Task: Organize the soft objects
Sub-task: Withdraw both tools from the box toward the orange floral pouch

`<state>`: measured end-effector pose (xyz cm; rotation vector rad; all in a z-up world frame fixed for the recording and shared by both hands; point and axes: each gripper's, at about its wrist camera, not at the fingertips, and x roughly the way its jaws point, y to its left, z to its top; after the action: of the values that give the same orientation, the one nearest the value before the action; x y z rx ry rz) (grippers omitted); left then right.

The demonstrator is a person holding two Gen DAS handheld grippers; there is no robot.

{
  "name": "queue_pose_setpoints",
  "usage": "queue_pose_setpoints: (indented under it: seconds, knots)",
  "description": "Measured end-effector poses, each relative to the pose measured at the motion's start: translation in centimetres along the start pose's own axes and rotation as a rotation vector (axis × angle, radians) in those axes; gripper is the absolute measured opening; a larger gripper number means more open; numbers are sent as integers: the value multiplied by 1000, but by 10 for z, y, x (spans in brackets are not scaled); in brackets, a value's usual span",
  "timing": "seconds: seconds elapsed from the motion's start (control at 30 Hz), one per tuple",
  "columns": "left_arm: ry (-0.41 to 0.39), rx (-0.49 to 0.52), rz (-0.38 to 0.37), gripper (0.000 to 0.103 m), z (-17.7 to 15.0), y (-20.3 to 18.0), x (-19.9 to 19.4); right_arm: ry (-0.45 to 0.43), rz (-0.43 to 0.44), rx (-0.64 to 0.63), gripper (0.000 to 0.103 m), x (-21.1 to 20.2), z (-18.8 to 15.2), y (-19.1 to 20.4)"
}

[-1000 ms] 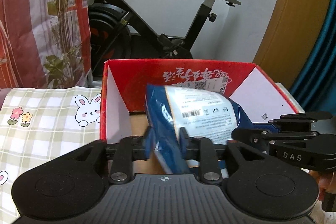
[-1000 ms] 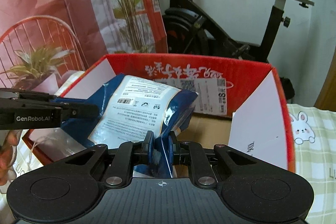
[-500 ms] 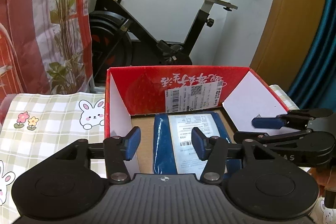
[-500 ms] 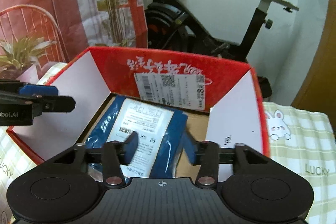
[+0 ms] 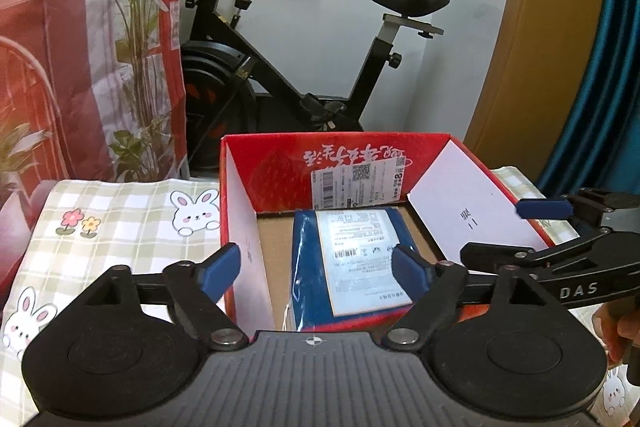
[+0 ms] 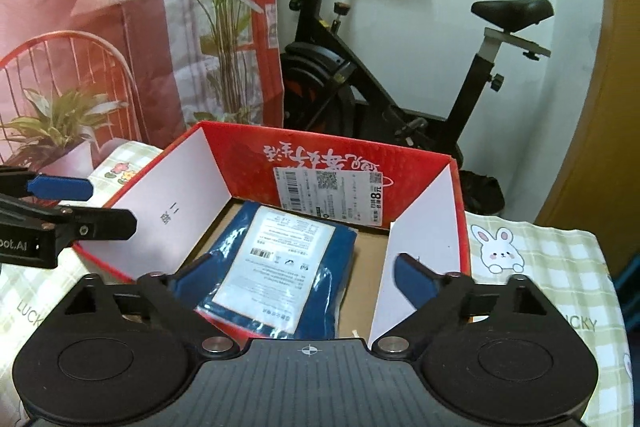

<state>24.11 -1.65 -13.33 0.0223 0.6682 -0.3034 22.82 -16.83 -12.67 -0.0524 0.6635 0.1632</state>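
Note:
A soft blue package (image 5: 304,267) with a white label lies flat on the cardboard floor of the red box (image 5: 280,175), against its far wall. My left gripper (image 5: 316,269) hangs above the box's near edge, its jaws opening wide with nothing pressed between the blue pads. In the right wrist view the same package (image 6: 276,267) lies in the box (image 6: 240,163), below my right gripper (image 6: 308,275), whose jaws are also opening and touch nothing. Each gripper shows in the other's view: the right one (image 5: 520,231) over the box's right flap, the left one (image 6: 84,206) by the left flap.
The box stands on a green checked tablecloth (image 5: 120,219) printed with rabbits. Behind the table are a black exercise bike (image 5: 300,67) and a red curtain with a plant print (image 5: 80,47). A hand (image 5: 612,327) shows at the right edge.
Both grippers were shut on the package, holding it up over the box. They have let go and opened wide, the package now lies flat inside, and both grippers have drawn back and up.

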Motion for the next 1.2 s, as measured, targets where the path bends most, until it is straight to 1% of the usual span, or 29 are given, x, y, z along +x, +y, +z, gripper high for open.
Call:
queue_pose_setpoints:
  seconds: [0.03,0.1,0.23,0.53,0.77,1.13,1.2]
  knots:
    - [0,-1,5,92,-2,0,-3,-4,1,4,102,-3,-2,0]
    - [1,-9,15,97,-8,-1,-10,-2,1,13,102,-7,-6,1]
    - [11,-34,26,100,-15,2,-23,-8,4,36,103,-19,-15,4]
    - [-5,-17,39,100,-36,-6,-53,-32,22,47,103,-47,-38,14]
    - [-9,14,53,100,-60,-17,-69,-42,29,68,103,-67,-66,22]
    - [13,-21,35,100,-96,-17,-82,-60,22,61,102,-87,-106,32]
    - [21,-35,29,100,-104,-16,-84,-51,28,54,102,-89,-112,34]
